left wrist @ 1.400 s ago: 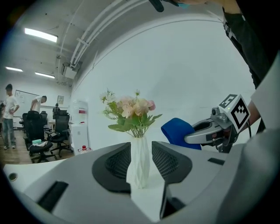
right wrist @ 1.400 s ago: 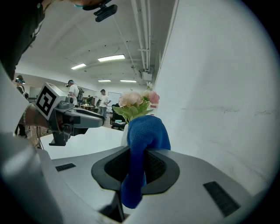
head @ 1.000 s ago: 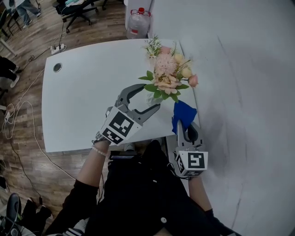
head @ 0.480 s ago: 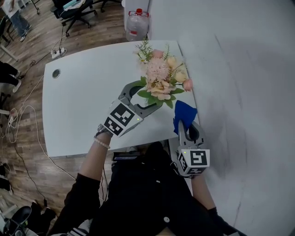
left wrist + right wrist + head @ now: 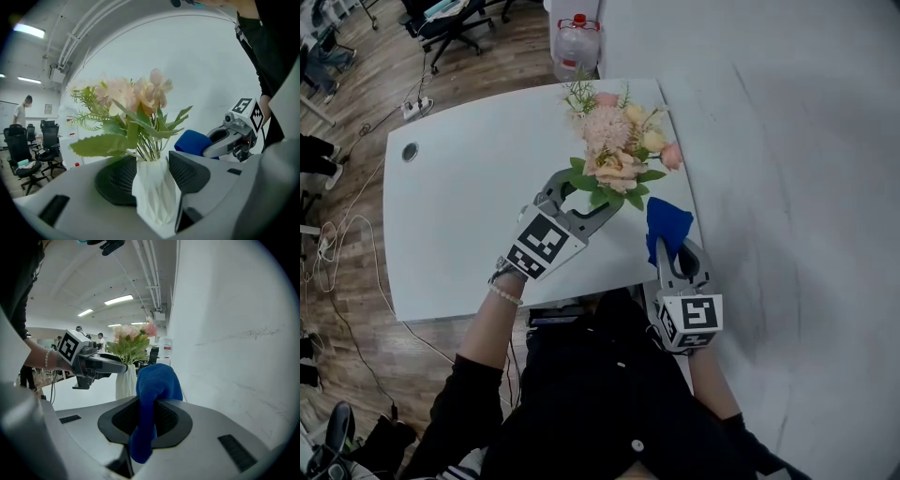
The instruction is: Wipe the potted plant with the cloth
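A bunch of pink and cream flowers (image 5: 614, 155) stands in a white faceted vase (image 5: 154, 187) near the table's right edge. My left gripper (image 5: 592, 195) reaches under the leaves. Its jaws are closing on the vase, which sits between the pads (image 5: 187, 171) and touches them. My right gripper (image 5: 675, 248) is shut on a blue cloth (image 5: 667, 225) that bulges above its jaws, just right of the plant and apart from it. The right gripper view shows the cloth (image 5: 157, 380) close up, with the vase (image 5: 125, 380) and the left gripper (image 5: 105, 363) behind it.
The white table (image 5: 469, 216) butts against a white wall (image 5: 787, 187) on the right. A large water bottle (image 5: 577, 42) stands on the floor beyond the far edge. A cable hole (image 5: 410, 151) marks the table's far left corner. Office chairs (image 5: 450, 19) and a power strip (image 5: 417, 98) lie farther off.
My left gripper has moved in under the flowers, and its jaws now straddle the vase and stand narrower. The right gripper with the cloth has barely shifted.
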Action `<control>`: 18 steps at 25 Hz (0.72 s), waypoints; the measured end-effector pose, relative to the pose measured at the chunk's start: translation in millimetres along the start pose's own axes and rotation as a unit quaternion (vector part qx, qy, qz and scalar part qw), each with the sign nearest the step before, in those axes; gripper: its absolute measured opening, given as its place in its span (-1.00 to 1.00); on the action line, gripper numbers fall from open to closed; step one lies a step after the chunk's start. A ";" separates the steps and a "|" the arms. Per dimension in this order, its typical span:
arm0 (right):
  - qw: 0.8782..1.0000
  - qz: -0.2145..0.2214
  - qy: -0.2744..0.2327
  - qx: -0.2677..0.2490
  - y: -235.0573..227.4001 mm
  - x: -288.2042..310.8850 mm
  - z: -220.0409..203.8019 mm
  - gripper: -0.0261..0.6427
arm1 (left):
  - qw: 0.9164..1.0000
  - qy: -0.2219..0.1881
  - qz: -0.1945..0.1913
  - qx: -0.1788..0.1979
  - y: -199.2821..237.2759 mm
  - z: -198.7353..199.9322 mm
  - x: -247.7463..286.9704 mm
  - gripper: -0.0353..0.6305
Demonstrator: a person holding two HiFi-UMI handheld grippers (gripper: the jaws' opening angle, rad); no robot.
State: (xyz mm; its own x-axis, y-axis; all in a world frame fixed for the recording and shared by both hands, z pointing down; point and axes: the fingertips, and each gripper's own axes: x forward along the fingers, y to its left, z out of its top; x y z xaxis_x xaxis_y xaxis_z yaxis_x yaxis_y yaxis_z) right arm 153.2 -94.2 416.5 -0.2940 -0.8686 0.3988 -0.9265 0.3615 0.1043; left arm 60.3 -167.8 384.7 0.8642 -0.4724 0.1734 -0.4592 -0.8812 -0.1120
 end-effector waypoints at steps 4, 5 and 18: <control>1.000 0.009 0.000 0.001 0.6 11.6 1.8 -0.67 | 1.000 -0.001 -0.004 0.004 -0.3 0.1 -0.2 -0.22; 1.000 0.013 0.001 -0.001 1.2 17.9 3.5 -0.67 | 1.000 0.000 -0.006 0.007 0.8 0.1 -0.1 -0.22; 0.995 0.100 -0.006 -0.023 10.4 110.5 20.4 -0.67 | 1.000 0.010 -0.007 0.011 2.0 0.9 -1.3 -0.22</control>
State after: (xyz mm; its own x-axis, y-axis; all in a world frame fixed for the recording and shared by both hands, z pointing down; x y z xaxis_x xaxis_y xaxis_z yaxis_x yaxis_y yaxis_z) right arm 106.3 -193.4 443.1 -0.4743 -0.7822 0.4039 -0.8380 0.5418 0.0653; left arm 58.4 -168.9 383.3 0.8659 -0.4610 0.1939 -0.4428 -0.8869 -0.1315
